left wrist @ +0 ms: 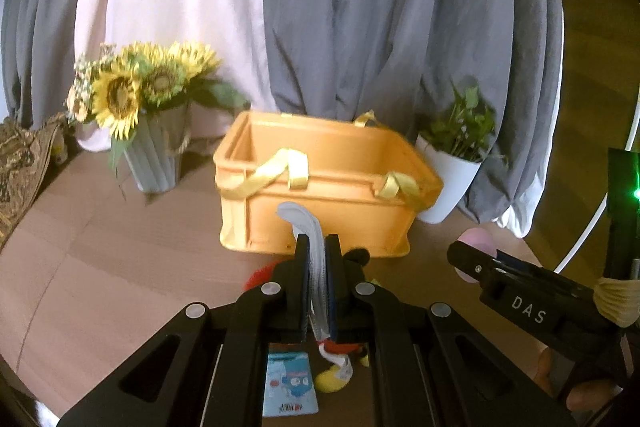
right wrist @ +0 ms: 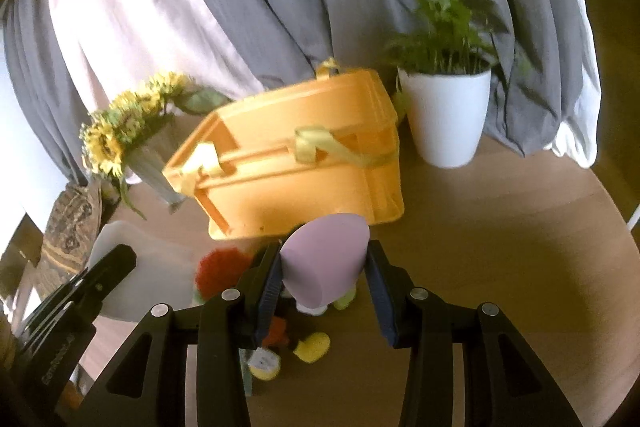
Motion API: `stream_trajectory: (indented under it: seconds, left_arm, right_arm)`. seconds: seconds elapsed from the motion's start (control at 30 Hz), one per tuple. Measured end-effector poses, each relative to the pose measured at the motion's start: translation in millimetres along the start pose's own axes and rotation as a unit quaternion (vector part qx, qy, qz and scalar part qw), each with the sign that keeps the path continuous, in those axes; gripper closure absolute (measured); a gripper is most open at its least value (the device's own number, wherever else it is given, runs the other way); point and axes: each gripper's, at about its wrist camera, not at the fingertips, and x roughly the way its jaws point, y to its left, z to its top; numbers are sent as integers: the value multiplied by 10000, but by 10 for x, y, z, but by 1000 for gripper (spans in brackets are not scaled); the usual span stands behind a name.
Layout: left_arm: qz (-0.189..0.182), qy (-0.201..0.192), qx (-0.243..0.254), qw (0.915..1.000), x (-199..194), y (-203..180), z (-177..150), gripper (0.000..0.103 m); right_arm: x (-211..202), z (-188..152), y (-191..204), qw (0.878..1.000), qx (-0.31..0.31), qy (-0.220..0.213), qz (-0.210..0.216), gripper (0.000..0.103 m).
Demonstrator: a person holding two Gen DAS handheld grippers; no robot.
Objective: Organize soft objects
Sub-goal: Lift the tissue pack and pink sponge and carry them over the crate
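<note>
Cloth (left wrist: 311, 227), pale grey, sits pinched tight in my left gripper (left wrist: 317, 247); my right gripper (right wrist: 325, 267) squeezes a lilac sponge (right wrist: 326, 259), both raised before the orange crate (left wrist: 320, 183).

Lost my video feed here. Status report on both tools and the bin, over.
Left tool shut on grey cloth. Right tool shut on lilac soft piece. Orange bin open ahead, upright. Plush toy lies between tools and bin.
</note>
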Motion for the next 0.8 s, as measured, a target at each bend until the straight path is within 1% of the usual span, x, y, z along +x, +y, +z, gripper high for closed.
stream_trajectory:
  seconds: [0.43,0.6,0.8]
  left_arm:
    - [-259,-476,133,9984,-125,73,382,94]
    - [-383,-593,201,9973,-114,119,527,94]
    - [-444,-705,272,9961,-62,167,655,94]
  right_arm:
    - [-185,346,219,9985,-41,-540,39,60]
    - [-212,457,301,9975,6,-706,27,60]
    - [-187,568,386,9964,78,-841,15,60]
